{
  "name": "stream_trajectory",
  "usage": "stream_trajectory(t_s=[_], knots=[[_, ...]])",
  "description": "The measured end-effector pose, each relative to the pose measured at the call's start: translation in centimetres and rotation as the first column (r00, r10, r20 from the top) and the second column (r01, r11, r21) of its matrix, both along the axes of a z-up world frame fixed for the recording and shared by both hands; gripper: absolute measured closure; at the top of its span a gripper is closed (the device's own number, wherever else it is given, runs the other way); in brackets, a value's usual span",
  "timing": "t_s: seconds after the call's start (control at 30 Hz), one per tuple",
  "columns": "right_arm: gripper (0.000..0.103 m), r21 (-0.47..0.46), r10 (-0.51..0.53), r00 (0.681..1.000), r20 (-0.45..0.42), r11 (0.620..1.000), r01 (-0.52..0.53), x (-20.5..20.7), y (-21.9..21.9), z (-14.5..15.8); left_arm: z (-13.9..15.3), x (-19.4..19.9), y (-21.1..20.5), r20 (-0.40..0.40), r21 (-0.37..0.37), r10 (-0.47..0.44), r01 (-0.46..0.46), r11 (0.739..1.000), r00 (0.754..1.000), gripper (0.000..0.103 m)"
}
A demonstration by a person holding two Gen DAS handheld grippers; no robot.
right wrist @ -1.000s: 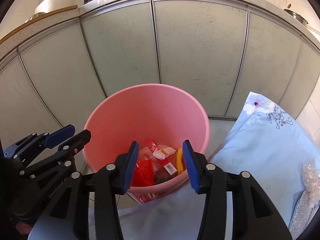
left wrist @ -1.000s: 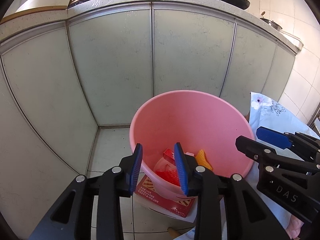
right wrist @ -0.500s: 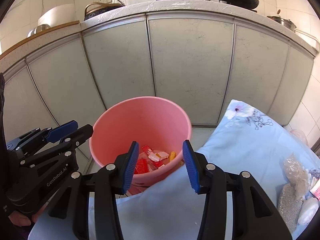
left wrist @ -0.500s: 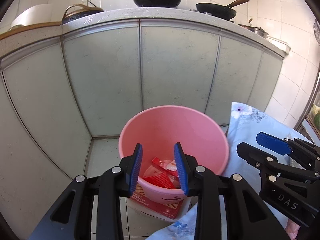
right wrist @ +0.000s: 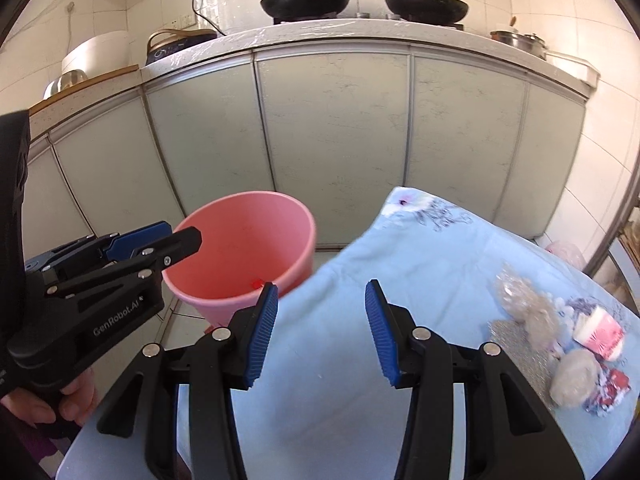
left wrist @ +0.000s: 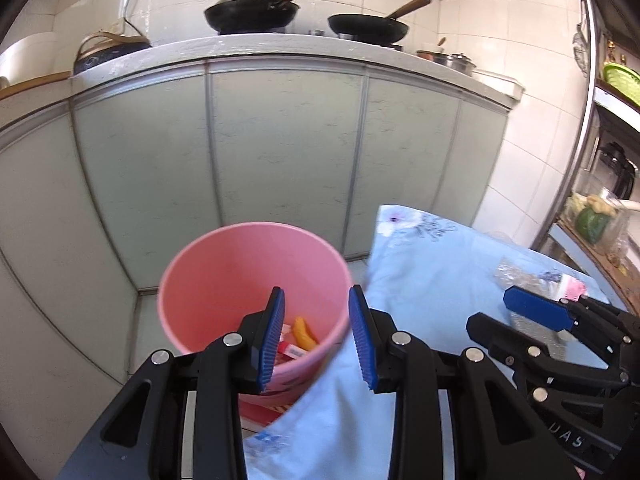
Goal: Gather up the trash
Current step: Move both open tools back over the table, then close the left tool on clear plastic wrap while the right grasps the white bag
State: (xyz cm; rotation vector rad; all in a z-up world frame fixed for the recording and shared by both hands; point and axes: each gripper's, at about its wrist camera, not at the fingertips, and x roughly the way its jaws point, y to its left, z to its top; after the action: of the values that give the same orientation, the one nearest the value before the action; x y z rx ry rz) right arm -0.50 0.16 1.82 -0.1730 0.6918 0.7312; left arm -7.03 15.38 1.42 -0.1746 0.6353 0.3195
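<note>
Pink plastic fills the middle of your left wrist view: the bucket (left wrist: 256,280) stands on the floor against the pale cabinet doors (left wrist: 280,152). Wrappers (left wrist: 298,338) lie at the bucket's bottom. Your left gripper (left wrist: 316,340) hangs above the bucket's near rim, its fingers (left wrist: 272,340) apart and holding nothing. Beside the bucket spreads a light blue cloth (left wrist: 432,280), and your right gripper (left wrist: 516,316) hovers over it.

From the right wrist view, your right gripper (right wrist: 320,330) sits over the blue cloth (right wrist: 420,264), just beside the bucket (right wrist: 244,252), fingers (right wrist: 262,330) parted and empty. Well away from the bucket, on the cloth's far side, lies the remaining trash (right wrist: 560,344): crumpled clear bags and a red-and-white wrapper. Your left gripper (right wrist: 160,240) reaches across the bucket's rim.
</note>
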Motion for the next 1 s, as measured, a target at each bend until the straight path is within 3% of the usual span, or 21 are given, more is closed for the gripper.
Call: stream_trajectory(t_s=[0.13,0.27,0.6,0.87,1.0], knots=[[0.057,-0.019,-0.042,0.999,-0.002,0.999,0.042,-0.9,-2.7,-0.9,-0.3,0.8,-2.5,-0.011,-0.035,-0.085,0.084,0.996,0.996,0.07],[0.057,-0.039,-0.096,0.995,-0.008,0.995,0.096,-1.7,-5.9,-2.0,-0.9,1.8,-5.0,-0.019,-0.057,-0.167,0.165,0.985,0.986,0.061],[0.057,-0.041,-0.288,0.957,-0.036,0.957,0.287,-1.7,-15.2,-4.0,-3.1,4.7,-12.1,-0.08,-0.1,-0.356,0.348,0.932,0.931,0.061],[0.057,-0.004,-0.401,0.912,-0.083,0.916,0.402,-0.6,-20.2,-5.3,-5.0,7.4,-16.2,-0.132,-0.187,-0.452,0.426,0.885,0.882,0.061],[0.057,0.005,-0.419,0.904,-0.086,0.907,0.421,-0.2,-21.4,-5.6,-5.5,9.4,-17.4,-0.142,-0.181,-0.453,0.427,0.886,0.88,0.061]])
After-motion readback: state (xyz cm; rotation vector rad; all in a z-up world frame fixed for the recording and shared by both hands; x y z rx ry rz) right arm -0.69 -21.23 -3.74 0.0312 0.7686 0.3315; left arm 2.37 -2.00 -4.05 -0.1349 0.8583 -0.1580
